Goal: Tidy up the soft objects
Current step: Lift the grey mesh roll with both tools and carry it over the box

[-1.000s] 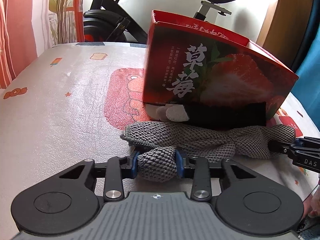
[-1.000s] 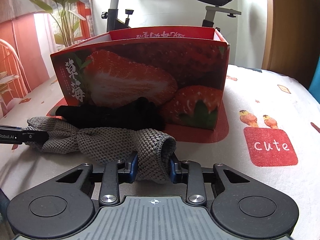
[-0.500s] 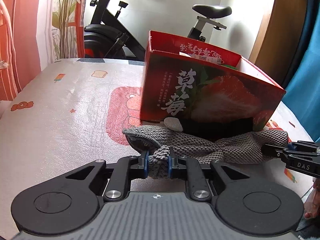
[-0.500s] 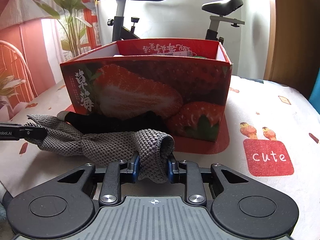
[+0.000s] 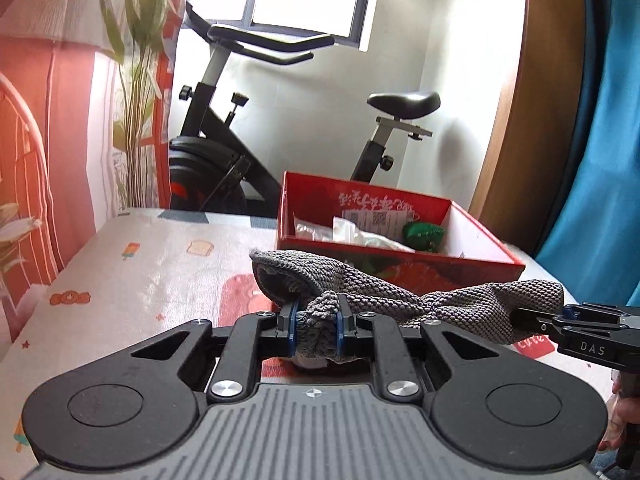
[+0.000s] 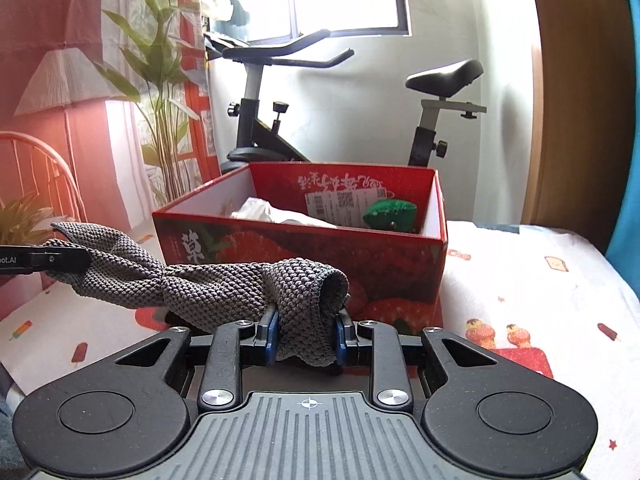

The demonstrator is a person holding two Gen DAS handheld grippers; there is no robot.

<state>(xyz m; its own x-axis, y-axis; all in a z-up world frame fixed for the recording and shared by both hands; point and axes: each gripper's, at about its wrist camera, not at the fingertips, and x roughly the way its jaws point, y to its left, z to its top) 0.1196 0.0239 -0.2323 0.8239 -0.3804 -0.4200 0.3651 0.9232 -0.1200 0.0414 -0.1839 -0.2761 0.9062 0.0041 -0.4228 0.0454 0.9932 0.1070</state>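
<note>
Both grippers have risen since the earlier frames, carrying the grey knitted cloth point(image 5: 400, 300) off the printed bed cover point(image 5: 152, 264); the box interior, hidden before, now shows. Ordered from largest to smallest.

Strawberry box point(image 6: 304, 248): open-topped, red, standing on the bed beyond the cloth, already holding a white plastic bag point(image 6: 272, 212) and a green knitted item point(image 6: 390, 212). A low carry risks the sagging cloth catching the near wall and tipping or pushing the box.

Grey knitted cloth: twisted into a rope, slung between the two grippers, clear of the bed and level with the box rim. Uneven pulling risks drawing one end out of its grip, since the loose knit stretches and slides.

Left gripper point(image 5: 316, 334): fingers clenched on one bunched end, with a flap standing above them.

Right gripper point(image 6: 306, 338): fingers clenched on the other end, whose open hem curls over them.
</note>
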